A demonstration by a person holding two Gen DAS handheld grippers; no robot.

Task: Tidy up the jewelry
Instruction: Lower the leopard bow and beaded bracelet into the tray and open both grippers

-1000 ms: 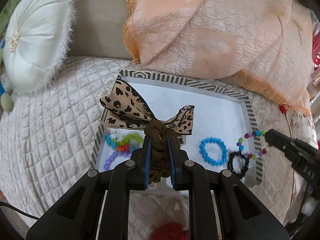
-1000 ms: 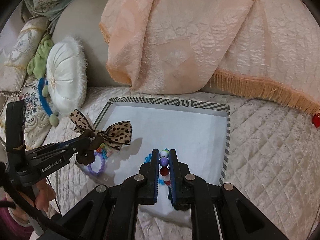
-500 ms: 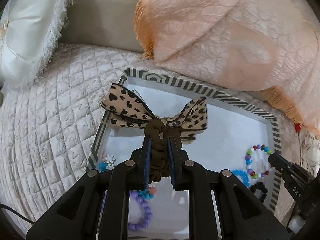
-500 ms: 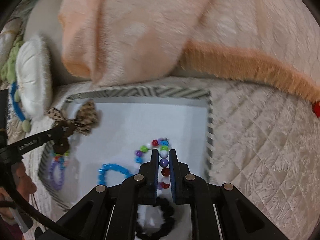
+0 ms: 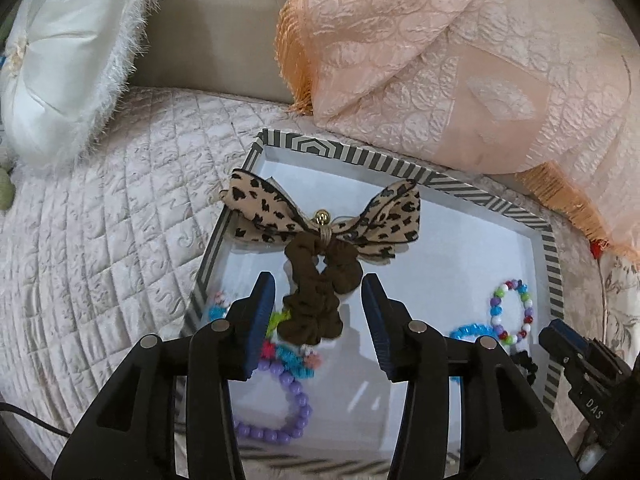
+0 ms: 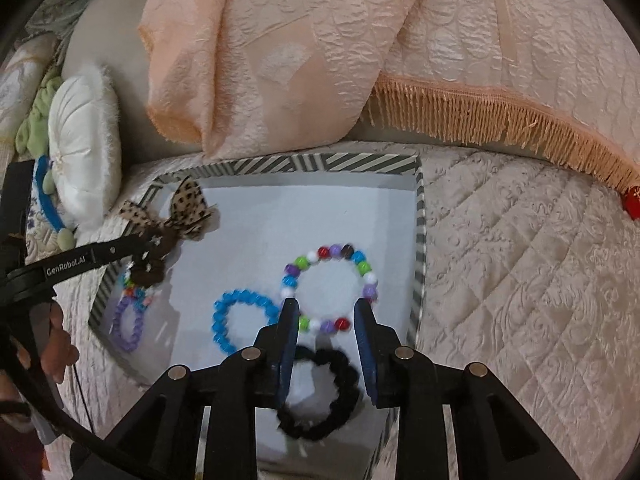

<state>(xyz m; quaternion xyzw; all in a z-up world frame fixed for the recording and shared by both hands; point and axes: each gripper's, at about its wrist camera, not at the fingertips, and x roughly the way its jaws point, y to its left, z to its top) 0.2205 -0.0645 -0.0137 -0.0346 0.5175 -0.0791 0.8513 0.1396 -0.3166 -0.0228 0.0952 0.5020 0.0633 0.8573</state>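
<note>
— Nearest thing first: where's the scrunchie against the left gripper [image 5: 318, 312]?

— Between its wide-parted fingers, gripped by neither. The brown scrunchie [image 5: 318, 300] runs long toward twelve o'clock, its leopard bow [image 5: 320, 216] spread across beyond, over the tray [image 5: 360, 160].

— And the right gripper [image 6: 326, 334]?

— Spread too, holding nothing. The multicolour bead bracelet [image 6: 330, 288] lies flat just ahead at twelve, the blue one [image 6: 240, 320] at ten.

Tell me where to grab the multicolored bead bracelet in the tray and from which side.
Grip the near arc of the multicolored bead bracelet, coming from above with one finger inside the ring and one outside. It looks flat on the tray floor, and the blue bracelet crowds its left edge.
</note>
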